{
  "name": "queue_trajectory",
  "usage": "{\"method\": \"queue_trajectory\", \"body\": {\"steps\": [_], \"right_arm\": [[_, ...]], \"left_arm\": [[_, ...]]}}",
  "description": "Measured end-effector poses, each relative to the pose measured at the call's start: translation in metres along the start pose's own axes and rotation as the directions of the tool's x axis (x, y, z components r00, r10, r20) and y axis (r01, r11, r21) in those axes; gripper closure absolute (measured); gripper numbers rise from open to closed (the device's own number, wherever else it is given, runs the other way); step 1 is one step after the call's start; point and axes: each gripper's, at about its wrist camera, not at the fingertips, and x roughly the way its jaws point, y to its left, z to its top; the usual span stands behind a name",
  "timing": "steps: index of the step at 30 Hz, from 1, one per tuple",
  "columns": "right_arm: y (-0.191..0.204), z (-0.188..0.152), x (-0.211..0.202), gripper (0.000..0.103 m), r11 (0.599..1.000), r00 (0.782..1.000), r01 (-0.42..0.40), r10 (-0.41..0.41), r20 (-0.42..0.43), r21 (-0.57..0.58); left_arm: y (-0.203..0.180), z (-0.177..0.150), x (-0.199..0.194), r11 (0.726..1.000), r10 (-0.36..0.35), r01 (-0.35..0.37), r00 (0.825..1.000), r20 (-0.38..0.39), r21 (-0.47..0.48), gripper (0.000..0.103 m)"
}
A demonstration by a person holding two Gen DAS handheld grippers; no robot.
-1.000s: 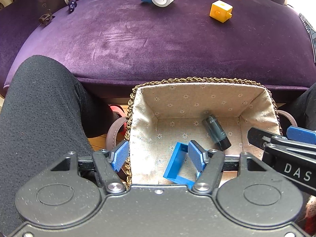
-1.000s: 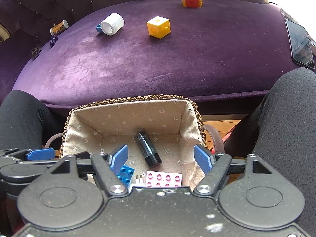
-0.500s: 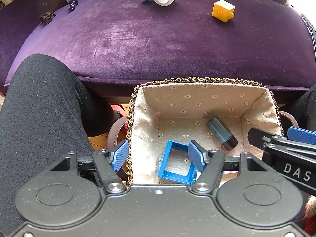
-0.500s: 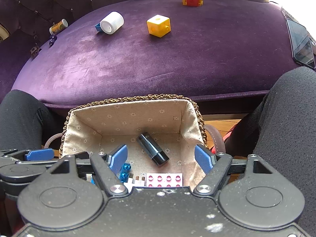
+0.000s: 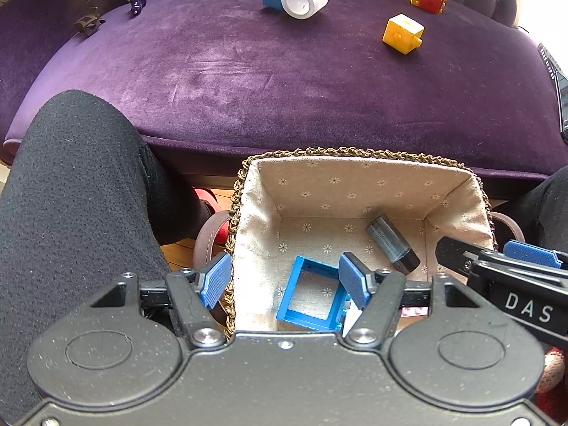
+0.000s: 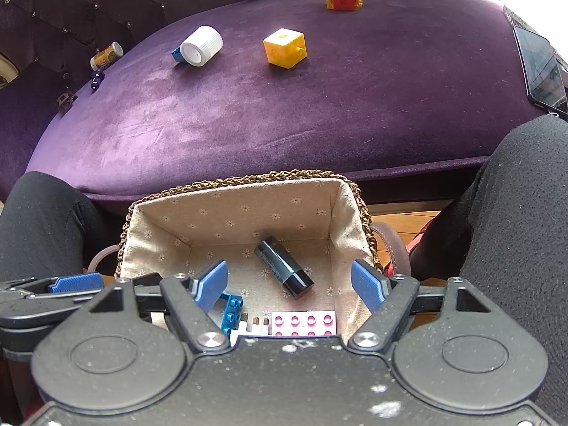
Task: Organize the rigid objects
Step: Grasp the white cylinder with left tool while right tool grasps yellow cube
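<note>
Left gripper [image 5: 284, 280] fingers wide, empty, over basket [image 5: 355, 170] edge. Right gripper [image 6: 293, 284] wide, empty. Blue frame [image 5: 312, 298] lies in basket beside black tube [image 5: 392, 243]; contact unclear. Pink plate [image 6: 303, 323] at near wall.

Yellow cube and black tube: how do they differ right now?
The yellow cube sits out on the purple cushion; the black tube lies inside the lined basket. The cube is a bright, boxy block with round studs; the tube is a dark cylinder lying on its side at a diagonal. Neither is held by a gripper.
</note>
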Motion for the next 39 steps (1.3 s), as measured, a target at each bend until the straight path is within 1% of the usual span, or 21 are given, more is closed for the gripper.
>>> {"method": "queue_trajectory", "body": {"steps": [6,12,15,18,20,21,22,25,30,33,35,39], "right_arm": [[0.001,-0.001,-0.004,0.026,1.0,1.0,0.005,-0.005,0.023,-0.008],[0.005,-0.004,-0.015,0.024,0.999,0.997,0.012,-0.01,0.076,-0.035],[0.006,-0.008,-0.023,0.024,0.999,0.993,0.019,-0.014,0.114,-0.046],[0.005,-0.01,-0.032,0.023,0.999,0.986,0.03,-0.022,0.165,-0.045],[0.002,-0.009,-0.034,0.023,0.999,0.983,0.034,-0.027,0.182,-0.036],[0.002,-0.008,-0.034,0.023,0.999,0.982,0.035,-0.03,0.185,-0.028],[0.0,-0.006,-0.034,0.023,0.999,0.982,0.036,-0.032,0.187,-0.018],[-0.003,0.0,-0.032,0.023,1.0,0.983,0.029,-0.03,0.183,0.006],[-0.004,0.014,-0.019,0.023,1.0,0.99,0.019,-0.02,0.138,0.013],[-0.001,0.024,-0.009,0.023,1.0,0.993,0.022,-0.022,0.113,-0.001],[0.001,0.031,-0.002,0.023,1.0,0.995,0.026,-0.024,0.099,-0.012],[0.004,0.052,0.014,0.023,0.998,0.994,0.052,-0.047,0.1,-0.045]], "left_arm": [[0.003,0.0,-0.004,1.0,-0.02,0.02,1.0,0.009,-0.018,0.038],[0.005,0.0,-0.008,0.999,-0.027,0.028,0.999,0.02,-0.038,0.038],[0.004,0.001,-0.011,0.999,-0.014,0.015,0.999,0.034,-0.039,0.038],[0.001,0.001,-0.017,1.0,0.012,-0.01,0.998,0.067,-0.024,0.038],[0.0,0.003,-0.02,1.0,0.025,-0.024,0.996,0.091,-0.019,0.038],[0.001,0.004,-0.021,0.999,0.027,-0.025,0.995,0.099,-0.021,0.036],[0.002,0.006,-0.022,0.999,0.026,-0.024,0.994,0.104,-0.025,0.034],[0.003,0.011,-0.021,0.999,0.035,-0.032,0.993,0.11,-0.031,0.034],[0.0,0.026,-0.016,0.999,0.041,-0.042,0.994,0.106,0.005,0.034],[-0.001,0.043,-0.011,0.998,0.047,-0.051,0.992,0.114,0.029,0.034],[0.001,0.056,-0.007,0.998,0.04,-0.044,0.993,0.114,0.036,0.034],[0.005,0.086,0.003,0.999,0.033,-0.038,0.992,0.123,0.038,0.034]]}}
